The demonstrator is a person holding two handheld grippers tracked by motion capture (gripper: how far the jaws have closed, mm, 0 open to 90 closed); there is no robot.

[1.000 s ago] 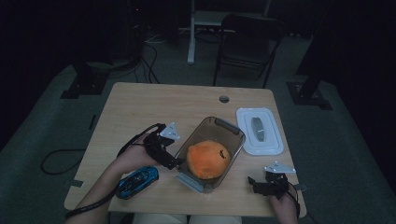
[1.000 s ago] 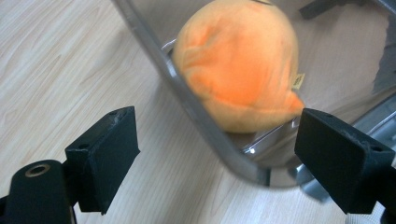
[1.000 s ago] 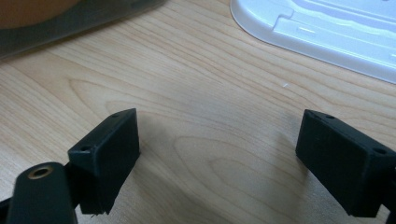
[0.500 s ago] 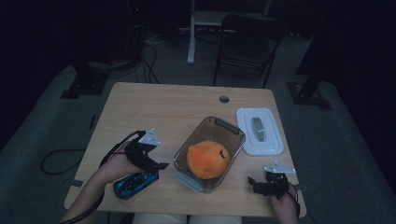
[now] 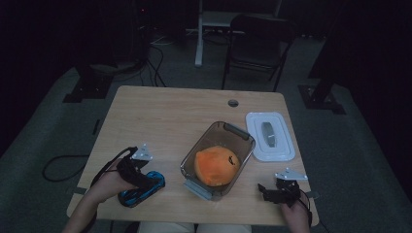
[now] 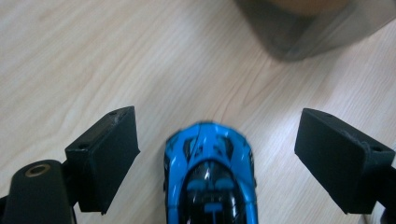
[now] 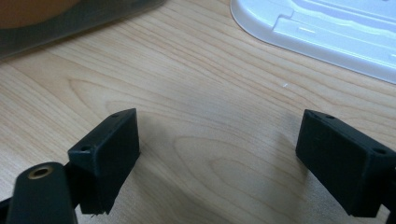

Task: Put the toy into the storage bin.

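While open, left tongs (image 6: 217,154) straddle blue toy car (image 6: 210,177), untouched.

Black grippers, left (image 5: 141,177) and right (image 5: 272,191), each carry blocky fingers (image 6: 105,156) and seemingly grey top plates.

table (image 5: 160,116): everything sits on it
container (image 5: 243,137): about mid-table, toward the near edge
round fruit (image 5: 216,166): inside the container
lid (image 5: 269,136): just right of the container, flat on the table
toy car (image 5: 142,189): left of the container, near front edge, between the left gripper (image 6: 217,154) jaws
right gripper (image 5: 272,193): front right corner, in front of the lid
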